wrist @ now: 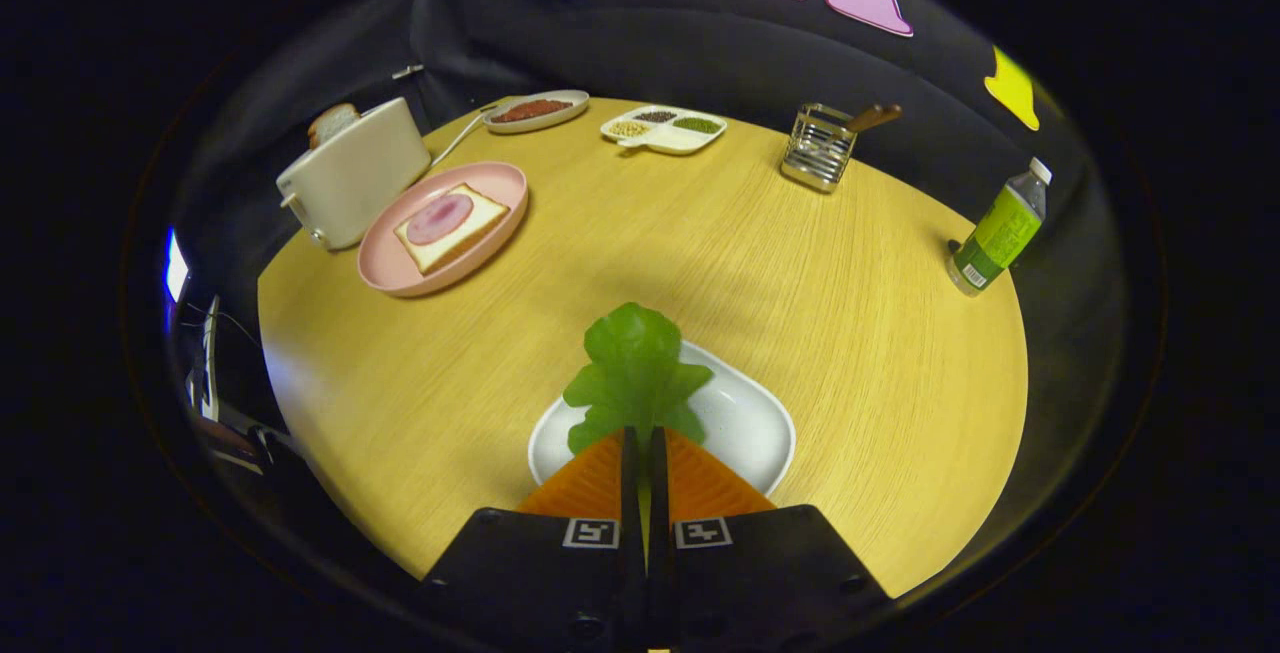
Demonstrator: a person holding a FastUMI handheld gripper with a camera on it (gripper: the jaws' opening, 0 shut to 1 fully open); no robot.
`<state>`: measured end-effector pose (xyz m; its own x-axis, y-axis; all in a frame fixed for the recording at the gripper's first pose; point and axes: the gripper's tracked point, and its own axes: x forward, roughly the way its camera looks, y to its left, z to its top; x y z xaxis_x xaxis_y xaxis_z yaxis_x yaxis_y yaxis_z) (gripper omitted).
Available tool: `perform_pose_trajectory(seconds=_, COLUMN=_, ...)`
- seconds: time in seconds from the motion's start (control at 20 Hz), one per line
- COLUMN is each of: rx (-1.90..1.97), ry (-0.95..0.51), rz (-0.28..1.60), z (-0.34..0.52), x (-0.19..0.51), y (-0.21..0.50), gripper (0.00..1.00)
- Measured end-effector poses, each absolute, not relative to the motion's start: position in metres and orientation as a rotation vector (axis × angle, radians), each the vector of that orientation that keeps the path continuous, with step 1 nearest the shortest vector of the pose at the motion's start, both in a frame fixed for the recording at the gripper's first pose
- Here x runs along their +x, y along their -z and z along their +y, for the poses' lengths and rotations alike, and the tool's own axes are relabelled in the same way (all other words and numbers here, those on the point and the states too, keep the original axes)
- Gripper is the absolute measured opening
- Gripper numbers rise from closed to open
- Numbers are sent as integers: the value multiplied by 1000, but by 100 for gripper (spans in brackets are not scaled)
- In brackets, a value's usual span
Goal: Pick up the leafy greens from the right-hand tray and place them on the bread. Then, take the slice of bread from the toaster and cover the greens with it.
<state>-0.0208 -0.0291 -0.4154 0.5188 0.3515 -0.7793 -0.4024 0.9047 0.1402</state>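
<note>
Now my tongs point(645, 438) point forward and down over the table point(700, 253). The two fingers are squeezed almost together, and they pinch the bottom of the leafy greens point(632, 363). The greens stick up right at my tips. They are bright green, with curly edges and a round top.

Just under my tips sits the white tray point(745, 423). The greens stand over its near part.

Far ahead and to the left of my fingers is the pink plate point(400, 268). On it lies a bread slice point(450, 226) with a round pink piece of meat point(440, 218) on top. Just left of the plate stands the cream toaster point(355, 173), and another slice of bread point(332, 120) pokes out of its top.

Far ahead and to the right stands a green bottle point(1000, 230).
</note>
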Motion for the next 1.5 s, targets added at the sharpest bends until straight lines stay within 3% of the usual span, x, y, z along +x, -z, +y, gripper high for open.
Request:
perform_pose_trajectory(seconds=0.55, rx=-20, ry=-649, rz=763, z=110, x=25, y=310, gripper=6)
perform_pose_trajectory(seconds=0.95, rx=-75, ry=-717, rz=815, z=203, x=56, y=330, gripper=6)
perform_pose_trajectory(seconds=1.3, rx=-148, ry=-682, rz=887, z=231, x=80, y=371, gripper=6)
perform_pose_trajectory(seconds=1.45, rx=-157, ry=-652, rz=910, z=236, x=85, y=386, gripper=18)
perform_pose_trajectory(seconds=1.5, rx=-161, ry=-643, rz=919, z=236, x=86, y=389, gripper=30)
